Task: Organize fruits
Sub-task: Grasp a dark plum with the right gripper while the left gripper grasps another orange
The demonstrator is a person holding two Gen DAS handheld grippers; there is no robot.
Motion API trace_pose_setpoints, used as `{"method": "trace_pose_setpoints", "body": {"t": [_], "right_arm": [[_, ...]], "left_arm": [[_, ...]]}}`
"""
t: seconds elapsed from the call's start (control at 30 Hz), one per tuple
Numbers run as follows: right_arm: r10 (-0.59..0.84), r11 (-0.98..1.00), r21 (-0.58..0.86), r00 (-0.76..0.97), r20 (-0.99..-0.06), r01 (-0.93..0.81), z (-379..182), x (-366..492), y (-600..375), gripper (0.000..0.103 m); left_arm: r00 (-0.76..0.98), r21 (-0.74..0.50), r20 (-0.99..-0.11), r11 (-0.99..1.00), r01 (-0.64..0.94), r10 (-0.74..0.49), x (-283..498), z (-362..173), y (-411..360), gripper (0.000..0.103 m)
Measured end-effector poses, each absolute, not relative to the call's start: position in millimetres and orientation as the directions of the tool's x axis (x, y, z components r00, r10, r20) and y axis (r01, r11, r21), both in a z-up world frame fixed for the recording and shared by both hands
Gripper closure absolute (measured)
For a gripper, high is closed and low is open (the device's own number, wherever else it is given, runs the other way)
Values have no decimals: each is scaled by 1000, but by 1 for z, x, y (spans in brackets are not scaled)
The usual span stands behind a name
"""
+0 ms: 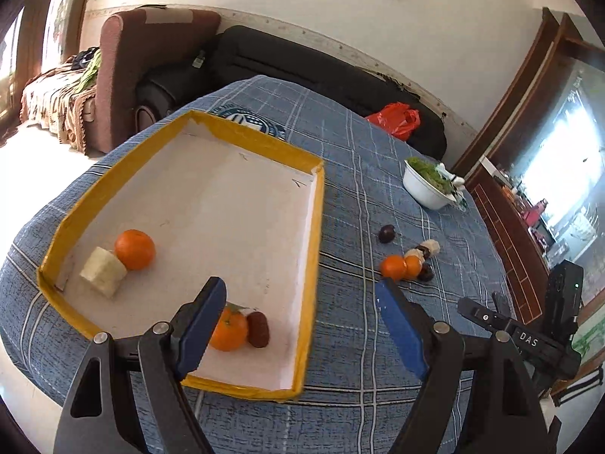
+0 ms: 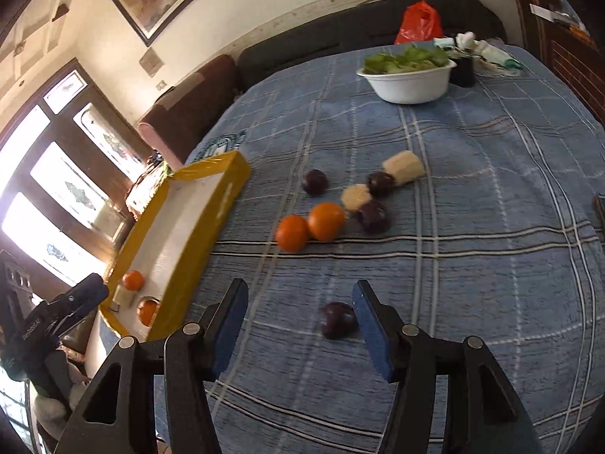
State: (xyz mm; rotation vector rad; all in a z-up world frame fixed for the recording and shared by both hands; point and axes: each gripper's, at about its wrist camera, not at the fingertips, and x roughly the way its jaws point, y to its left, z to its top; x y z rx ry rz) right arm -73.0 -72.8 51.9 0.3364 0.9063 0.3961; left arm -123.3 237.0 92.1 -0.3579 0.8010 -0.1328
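A yellow-rimmed white tray [image 1: 298, 155] lies on the blue plaid cloth. It holds an orange [image 1: 135, 249], a pale fruit chunk [image 1: 103, 271], a second orange [image 1: 228, 327] and a dark red fruit [image 1: 258, 329]. My left gripper [image 1: 300, 302] is open over the tray's near right corner. On the cloth lie two oranges [image 2: 326, 221], dark plums [image 2: 315, 182] and pale chunks [image 2: 403, 167]. My right gripper [image 2: 300, 308] is open and empty, with a lone plum [image 2: 336, 319] touching its right finger [image 2: 372, 325]. The tray [image 2: 223, 189] shows at the left in the right wrist view.
A white bowl of greens [image 2: 408, 83] stands at the table's far side, with small bottles [image 2: 469, 43] behind it. A red plastic bag [image 2: 419, 22] lies on the dark sofa beyond. The other gripper's body [image 1: 529, 336] shows at the right.
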Motion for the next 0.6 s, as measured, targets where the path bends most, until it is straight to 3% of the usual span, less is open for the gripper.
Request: {"method": "trace_pose_setpoints", "body": {"t": [0.37,0.6], "right_arm": [[403,914,311,515,-756,-260,14,-68,-41,41],[393,919,294,524,-756,-264,8,-64,-46,46]], "left_arm": [[621,-191,-734,961,201,-276,-79,74,130,22],[566,-160,-782,962,221,-260,-30,43,100,23]]}}
